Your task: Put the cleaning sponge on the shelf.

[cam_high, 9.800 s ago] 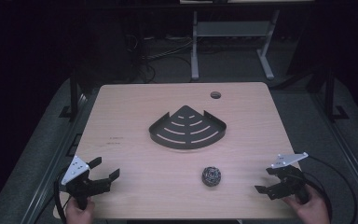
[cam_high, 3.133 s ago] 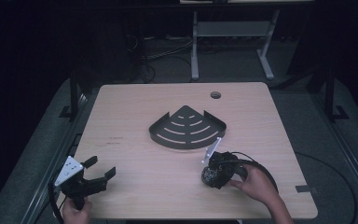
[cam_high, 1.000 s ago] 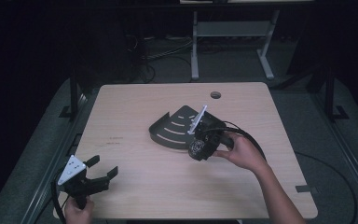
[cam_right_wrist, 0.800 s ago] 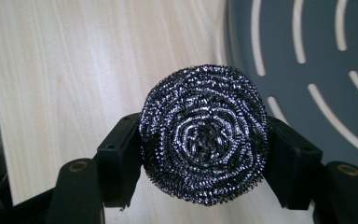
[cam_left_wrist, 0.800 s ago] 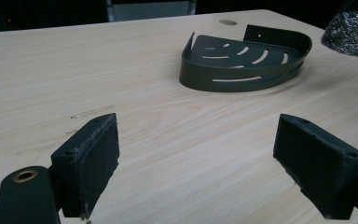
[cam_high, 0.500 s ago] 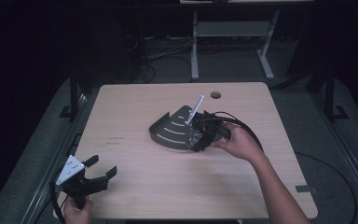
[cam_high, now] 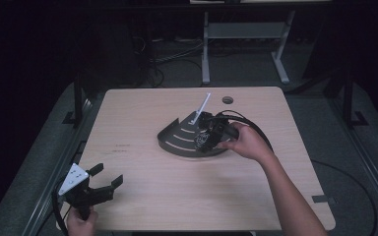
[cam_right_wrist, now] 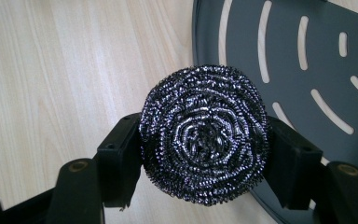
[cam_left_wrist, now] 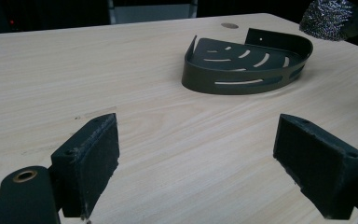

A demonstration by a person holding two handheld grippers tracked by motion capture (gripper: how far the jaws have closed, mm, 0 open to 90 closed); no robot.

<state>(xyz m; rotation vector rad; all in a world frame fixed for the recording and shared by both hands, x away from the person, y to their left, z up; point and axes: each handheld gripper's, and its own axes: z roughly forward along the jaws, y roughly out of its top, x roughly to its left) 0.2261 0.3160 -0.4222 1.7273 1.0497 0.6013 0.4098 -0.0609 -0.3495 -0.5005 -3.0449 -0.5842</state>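
Observation:
A round steel-wool scourer [cam_right_wrist: 204, 135] sits squeezed between the two black pads of my right gripper [cam_right_wrist: 204, 158], which is shut on it. In the high view that right gripper [cam_high: 207, 141] holds the scourer [cam_high: 202, 140] above the front rim of a dark quarter-round slotted tray [cam_high: 177, 138] at the table's middle. The tray [cam_right_wrist: 307, 70] lies below and beyond the scourer. My left gripper [cam_high: 107, 183] rests at the table's front left corner, open, its pads [cam_left_wrist: 91, 161] wide apart with nothing between them. From there the tray [cam_left_wrist: 247, 65] and the lifted scourer [cam_left_wrist: 328, 18] lie ahead.
A light wooden table [cam_high: 142, 196] bears a round cable hole [cam_high: 227, 100] near its far edge. The right gripper's black cable [cam_high: 256, 129] loops over the table to the right of the tray. Dark floor and a white metal frame [cam_high: 246, 34] lie behind.
My right gripper has carried the scourer a little farther and higher, from the tray's front right edge to above the tray's rim. The left gripper has stayed put.

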